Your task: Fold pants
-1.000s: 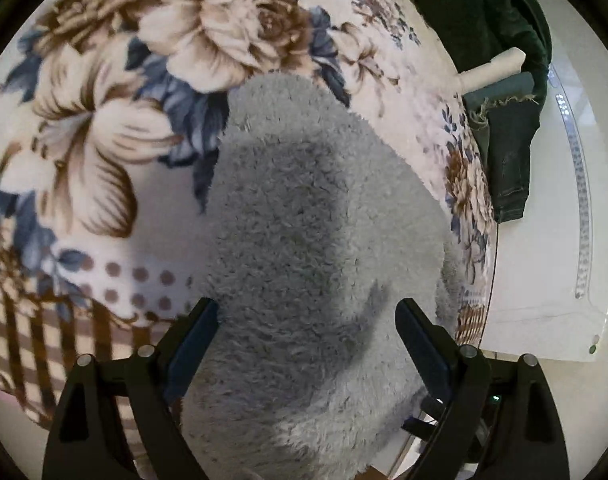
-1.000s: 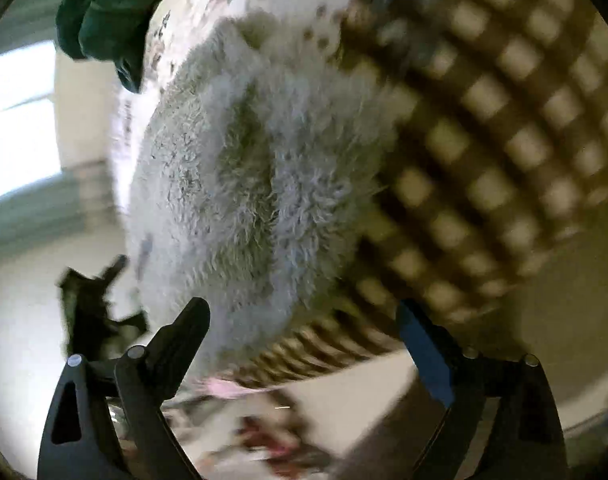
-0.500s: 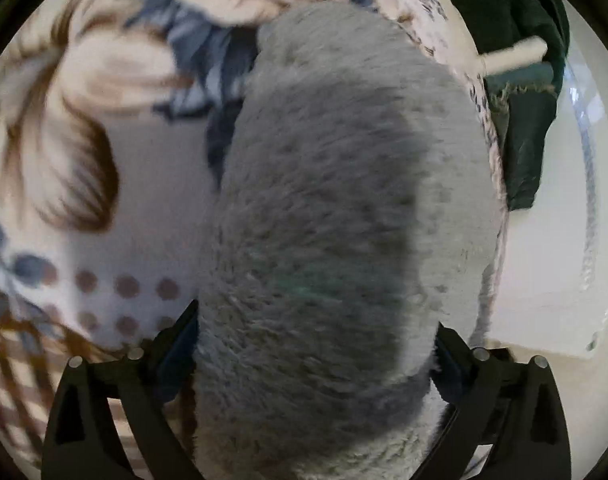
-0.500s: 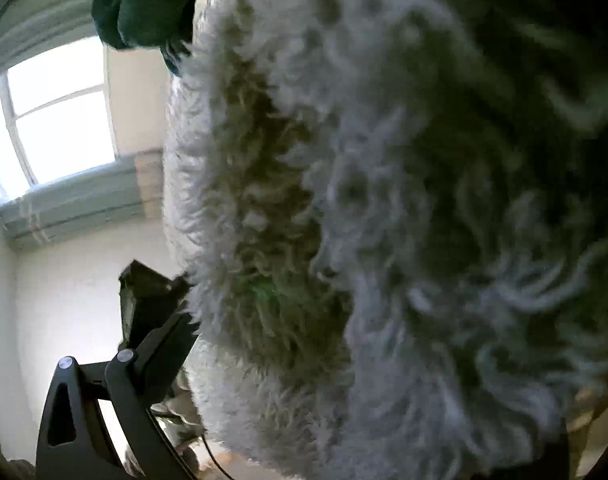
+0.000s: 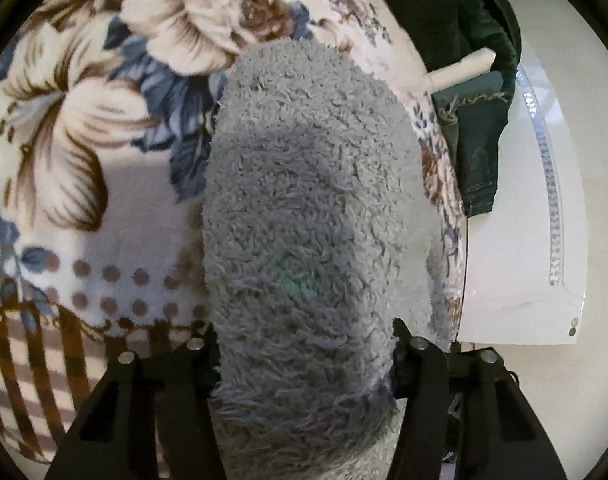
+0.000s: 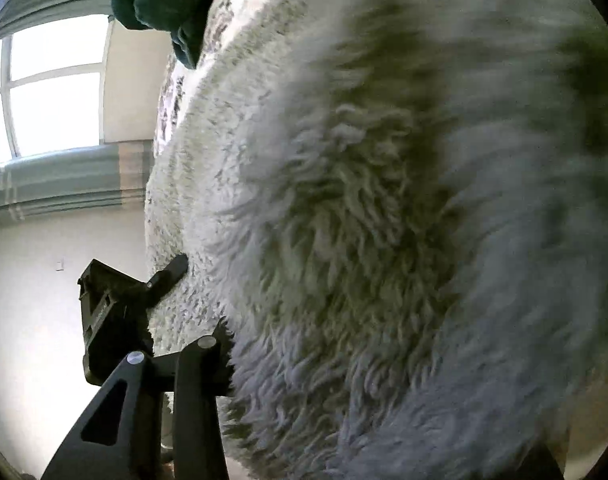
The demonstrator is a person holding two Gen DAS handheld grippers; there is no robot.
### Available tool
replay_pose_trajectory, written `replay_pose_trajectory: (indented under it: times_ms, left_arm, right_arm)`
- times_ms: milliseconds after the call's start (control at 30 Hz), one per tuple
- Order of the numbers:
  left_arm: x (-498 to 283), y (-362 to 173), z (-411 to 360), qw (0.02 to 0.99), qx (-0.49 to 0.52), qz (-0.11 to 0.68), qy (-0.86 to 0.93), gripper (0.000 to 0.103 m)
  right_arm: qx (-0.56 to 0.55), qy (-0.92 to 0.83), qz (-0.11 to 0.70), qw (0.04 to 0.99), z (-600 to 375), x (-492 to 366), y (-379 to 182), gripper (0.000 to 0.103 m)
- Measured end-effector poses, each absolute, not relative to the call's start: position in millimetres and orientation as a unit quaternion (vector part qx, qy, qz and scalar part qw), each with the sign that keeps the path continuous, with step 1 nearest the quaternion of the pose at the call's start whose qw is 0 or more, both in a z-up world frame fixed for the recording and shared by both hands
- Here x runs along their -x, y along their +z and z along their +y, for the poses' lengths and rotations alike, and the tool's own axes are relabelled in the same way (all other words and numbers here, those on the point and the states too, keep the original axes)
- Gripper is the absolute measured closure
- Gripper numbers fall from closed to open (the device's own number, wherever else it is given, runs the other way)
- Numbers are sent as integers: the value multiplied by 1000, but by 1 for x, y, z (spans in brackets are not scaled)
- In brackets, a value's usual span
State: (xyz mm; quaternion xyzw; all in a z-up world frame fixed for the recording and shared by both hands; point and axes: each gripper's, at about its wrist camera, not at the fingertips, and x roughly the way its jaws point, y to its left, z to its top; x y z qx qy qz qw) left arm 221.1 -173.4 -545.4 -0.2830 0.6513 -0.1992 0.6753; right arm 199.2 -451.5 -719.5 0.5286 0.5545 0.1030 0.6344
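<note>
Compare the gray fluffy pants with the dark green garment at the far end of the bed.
The gray fluffy pants are pale, shaggy pile; the dark green garment looks smooth and denim-like with a stitched hem. The pants lie stretched along the floral blanket, their near end between the left gripper fingers; the green garment hangs over the bed's edge, ungripped. Both are soft clothing.

Spread across the supporting surface: a plush floral blanket (image 5: 103, 168), cream with brown and blue blooms, brown dots lower down, brown stripes toward the near edge. Lying directly on that blanket: fluffy grey pants (image 5: 304, 220), stretching from the near edge up toward the middle. At the far right edge, draped over the blanket's rim: a dark green garment (image 5: 476, 128), with a pale cylindrical piece (image 5: 460, 70) poking out from it. Beyond the edge, glossy white floor (image 5: 512, 240). What lies under the blanket, whether bed or desk, hidden.
</note>
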Motion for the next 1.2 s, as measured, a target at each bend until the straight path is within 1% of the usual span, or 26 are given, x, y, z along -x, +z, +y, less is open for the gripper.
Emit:
replay_pose_trajectory:
  times_ms: [67,133,200,267,333,367,400,467,533,567,600,633,667,700,800,1033,1067,1133,1167,1200]
  left_arm:
    - [-222,-547,-167,673,282,653,-201,51]
    - [-223,-556,-165,666,287,660,-196,51]
    - [-226,-566,-167,656,294,669,-191,50]
    - [-228,-571,-167,653,297,670,-190,44]
    - [-229,-578,-165,647,303,674,-188,34]
    - [-230,-583,-163,641,310,677,-185,31]
    - [-230,-587,-162,635,317,680,-184,30]
    - [-231,-594,-161,629,325,682,-183,28]
    - [-231,-589,-164,640,315,675,-187,33]
    - [-231,-585,-167,646,307,671,-193,37]
    - [-230,-579,-169,653,301,667,-197,44]
    - [-229,-573,-171,659,296,661,-200,48]
    - [-227,-567,-173,661,294,660,-202,49]
    - [-226,-562,-174,662,296,658,-203,51]
    - [-222,-541,-174,665,309,646,-210,52]
    - [-232,-483,-149,676,356,607,-218,52]
    - [-237,-474,-144,679,362,600,-219,52]
    - [-250,-459,-129,686,373,585,-219,52]
    - [-259,-450,-120,690,379,577,-218,52]
    - [-270,-443,-112,694,383,569,-219,52]
  right_arm:
    - [-552,84,560,613,-467,-190,-725,35]
    - [-589,37,553,588,-493,-176,-749,27]
    - [-634,22,534,559,-510,-158,-765,20]
    - [-675,51,510,531,-512,-151,-779,18]
    - [-677,78,505,530,-506,-156,-786,11]
    - [-669,92,504,538,-501,-162,-787,4]
    - [-662,96,505,546,-499,-166,-788,0]
    - [-647,96,509,560,-495,-174,-787,0]
    - [-646,90,504,566,-498,-174,-781,0]
    - [-641,87,503,573,-500,-173,-775,6]
    - [-627,84,508,584,-501,-172,-768,32]
    - [-617,84,512,591,-502,-171,-762,43]
    - [-611,85,512,598,-504,-169,-755,54]
    - [-604,82,511,607,-506,-168,-745,57]
    - [-581,77,508,631,-512,-171,-713,60]
    - [-548,109,493,667,-522,-186,-629,61]
    - [-544,116,491,670,-550,-163,-618,61]
    - [-533,133,485,680,-538,-175,-598,61]
    - [-527,139,485,684,-494,-172,-587,61]
    - [-523,147,482,687,-487,-188,-577,61]
